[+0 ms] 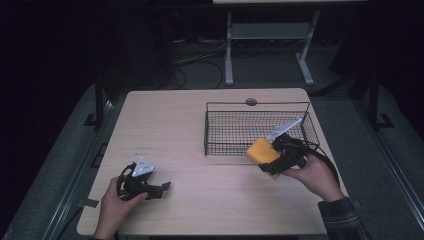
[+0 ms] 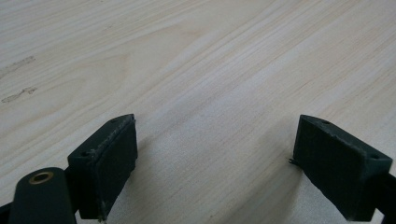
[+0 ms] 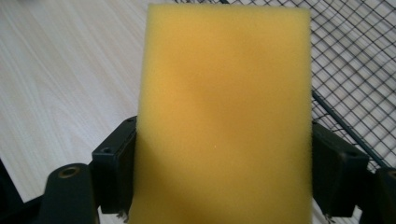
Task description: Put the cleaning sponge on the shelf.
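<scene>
A yellow sponge point(image 3: 224, 116) is clamped in the right hand-held gripper point(image 1: 274, 161), the wire basket point(image 1: 210, 131) just beyond; the left hand-held gripper point(image 1: 162, 189) is held wide apart, empty, over the worktop point(image 2: 196, 65).

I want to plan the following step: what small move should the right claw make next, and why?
Probably carry the yellow sponge a little forward over the wire basket's near rim. The right claw is shut on the sponge, held just at that rim, not yet inside. The left claw is open over bare table.

A yellow sponge point(image 3: 224, 116) block is sitting clamped between my right jaws, hovering at the wire basket's point(image 1: 260, 131) five-o'clock corner.
</scene>
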### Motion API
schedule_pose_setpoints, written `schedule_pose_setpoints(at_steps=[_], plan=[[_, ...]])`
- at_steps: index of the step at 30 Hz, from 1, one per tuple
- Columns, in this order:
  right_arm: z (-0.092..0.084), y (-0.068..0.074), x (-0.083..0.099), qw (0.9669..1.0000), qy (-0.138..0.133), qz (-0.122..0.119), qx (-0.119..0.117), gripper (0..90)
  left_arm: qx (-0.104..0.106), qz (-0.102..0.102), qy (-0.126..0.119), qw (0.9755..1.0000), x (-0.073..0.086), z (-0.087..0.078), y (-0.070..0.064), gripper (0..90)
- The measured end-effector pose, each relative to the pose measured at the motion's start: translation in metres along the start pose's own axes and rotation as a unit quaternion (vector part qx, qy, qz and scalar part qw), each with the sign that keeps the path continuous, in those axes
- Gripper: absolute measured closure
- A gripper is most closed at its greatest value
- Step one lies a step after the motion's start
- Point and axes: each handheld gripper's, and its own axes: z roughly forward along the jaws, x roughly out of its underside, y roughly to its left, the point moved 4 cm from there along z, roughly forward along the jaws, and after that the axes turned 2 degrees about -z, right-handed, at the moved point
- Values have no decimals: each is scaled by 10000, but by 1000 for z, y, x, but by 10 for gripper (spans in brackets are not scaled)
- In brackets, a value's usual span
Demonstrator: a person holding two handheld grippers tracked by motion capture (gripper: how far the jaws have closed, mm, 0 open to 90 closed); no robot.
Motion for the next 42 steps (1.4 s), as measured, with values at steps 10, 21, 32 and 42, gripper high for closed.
schedule_pose_setpoints(at_steps=[10,21,32,42], plan=[[-8,-17,-5,9999,8,56,130,224,2,-1,5,10000,0,0,0,129],[-13,-40,-8,9997,-12,179,180,224,1,13,15,10000,0,0,0,129],[-14,-67,-7,9989,35,357,296,224,5,5,17,10000,0,0,0,129],[-16,-91,-7,9978,85,498,420,224,3,3,18,10000,0,0,0,129]])
